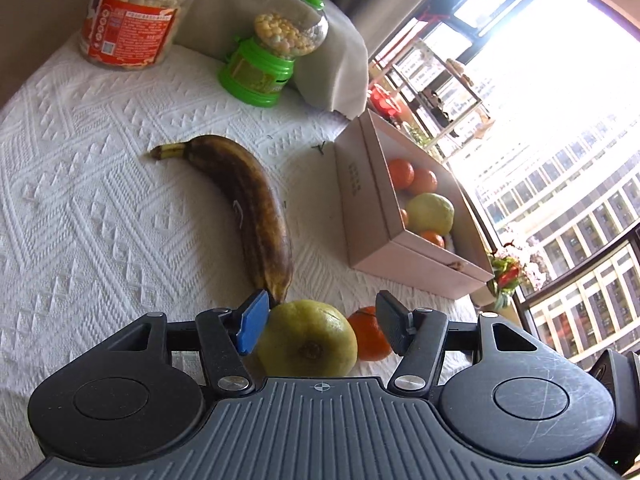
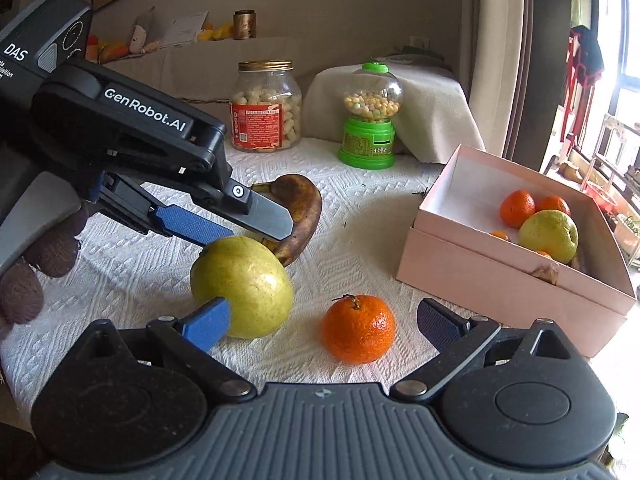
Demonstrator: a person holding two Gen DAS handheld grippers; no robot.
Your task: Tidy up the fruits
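Three loose fruits lie ahead of my grippers: a round yellow-green pomelo-like fruit (image 2: 242, 286) between the wide-spread fingers of my left gripper (image 1: 320, 326), a small orange mandarin (image 2: 358, 328) between the wide, empty fingers of my right gripper (image 2: 324, 322), and a browned overripe banana (image 1: 244, 216) beyond. I judge the round fruit could roll from an off-centre squeeze into the mandarin just beside it. Only the right view shows the pink cardboard box (image 2: 508, 280), forward-right and part-filled, having room at its near end.

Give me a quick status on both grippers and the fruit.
Left hand-held gripper open around green citrus. Right hand-held gripper open, tangerine ahead. Banana behind; pink box part-filled.
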